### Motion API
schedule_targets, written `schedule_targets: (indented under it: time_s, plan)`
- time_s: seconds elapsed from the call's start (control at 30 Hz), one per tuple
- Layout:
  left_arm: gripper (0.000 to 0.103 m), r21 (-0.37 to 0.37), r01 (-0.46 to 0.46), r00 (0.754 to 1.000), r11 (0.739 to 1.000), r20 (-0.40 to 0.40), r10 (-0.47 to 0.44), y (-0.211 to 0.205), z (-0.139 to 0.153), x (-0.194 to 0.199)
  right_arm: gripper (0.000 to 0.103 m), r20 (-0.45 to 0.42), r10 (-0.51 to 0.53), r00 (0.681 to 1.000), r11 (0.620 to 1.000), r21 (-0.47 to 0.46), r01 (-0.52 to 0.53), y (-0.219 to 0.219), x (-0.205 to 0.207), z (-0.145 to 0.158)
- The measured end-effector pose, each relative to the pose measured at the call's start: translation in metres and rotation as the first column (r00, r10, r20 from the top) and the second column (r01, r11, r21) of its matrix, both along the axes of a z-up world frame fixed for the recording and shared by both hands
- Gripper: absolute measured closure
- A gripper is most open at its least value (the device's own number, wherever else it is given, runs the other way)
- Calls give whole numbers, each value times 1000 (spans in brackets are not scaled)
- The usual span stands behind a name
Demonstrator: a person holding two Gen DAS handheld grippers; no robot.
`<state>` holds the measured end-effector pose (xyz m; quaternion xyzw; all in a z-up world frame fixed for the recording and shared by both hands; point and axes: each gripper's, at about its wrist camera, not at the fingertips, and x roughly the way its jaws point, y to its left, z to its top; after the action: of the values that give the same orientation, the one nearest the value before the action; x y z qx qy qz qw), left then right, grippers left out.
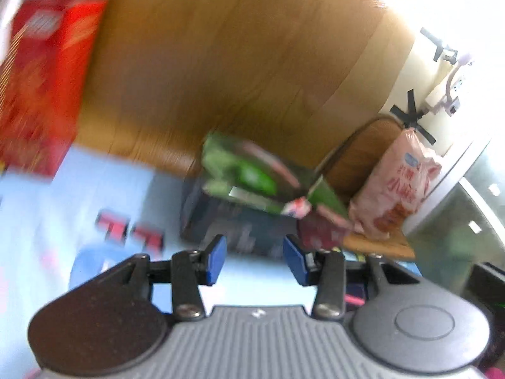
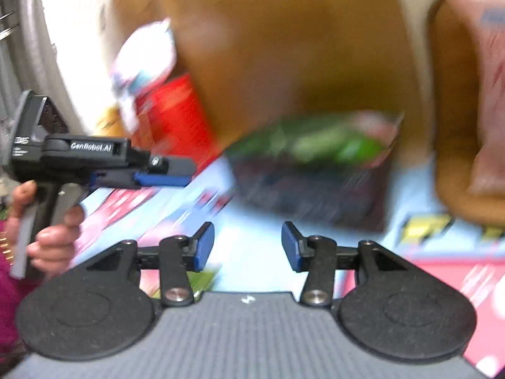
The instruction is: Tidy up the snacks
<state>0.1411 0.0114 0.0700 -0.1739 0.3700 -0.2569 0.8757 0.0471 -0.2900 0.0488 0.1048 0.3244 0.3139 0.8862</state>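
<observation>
Both views smeared. Left gripper (image 1: 254,259) and right gripper (image 2: 247,246): jaws part-open, nothing between them. Green snack bag (image 1: 249,173) lies on the dark box (image 1: 233,224) on the table (image 1: 110,189); pink bag (image 1: 394,186) leans behind. Risk: a hasty approach nudges the green bag off; only "GenRobot.AI" is readable.

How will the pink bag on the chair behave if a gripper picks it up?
The pink bag looks like thin crinkled plastic, so it probably flexes and sags. It seems puffy, likely light for its size. It stands upright against the chair, so a push may tip it.
</observation>
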Motion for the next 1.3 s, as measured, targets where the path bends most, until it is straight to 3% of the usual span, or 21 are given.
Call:
schedule_targets:
  time_s: [0.13,0.23,0.3,0.33,0.53,0.7,0.8,1.0,1.13,1.27,1.3]
  plan:
    - [62,-43,-17,996,999,-91,14,19,-30,-35,52,-120,84,989,995,-51,-90,33,1,-18]
    - [62,-76,-42,992,996,-118,33,28,-43,-53,56,-121,109,987,991,-67,-118,51,2,-18]
    - [62,-89,-59,991,994,-126,47,28,-46,-62,90,-117,125,985,987,-82,-135,63,-1,-15]
    - [60,-91,-65,990,994,-132,52,32,-48,-66,92,-120,126,985,985,-100,-138,66,1,-15]
    - [56,-83,-67,988,994,-147,54,33,-57,-83,93,-43,75,996,991,-107,-79,54,-33,-10]
    - [53,-89,-35,988,995,-155,21,23,-60,-90,93,26,-47,999,997,-67,49,27,-66,-5]
    - [52,-75,-25,991,997,-134,15,18,-56,-94,95,65,-163,984,986,-30,165,0,-86,0]
    - [52,-87,6,995,996,-97,-15,4,-38,-93,95,11,-372,928,928,-18,373,-60,-102,-12]
    - [52,-94,93,992,991,-73,-100,-26,-25,-95,89,-48,-468,882,883,17,470,-90,-113,-25]
    - [51,-93,209,973,973,-79,-217,-67,-20,-98,68,-143,-443,885,878,128,461,-109,-121,-36]
    - [51,-84,228,969,970,-83,-235,-77,-20,-98,67,-147,-441,885,878,131,460,-110,-122,-37]
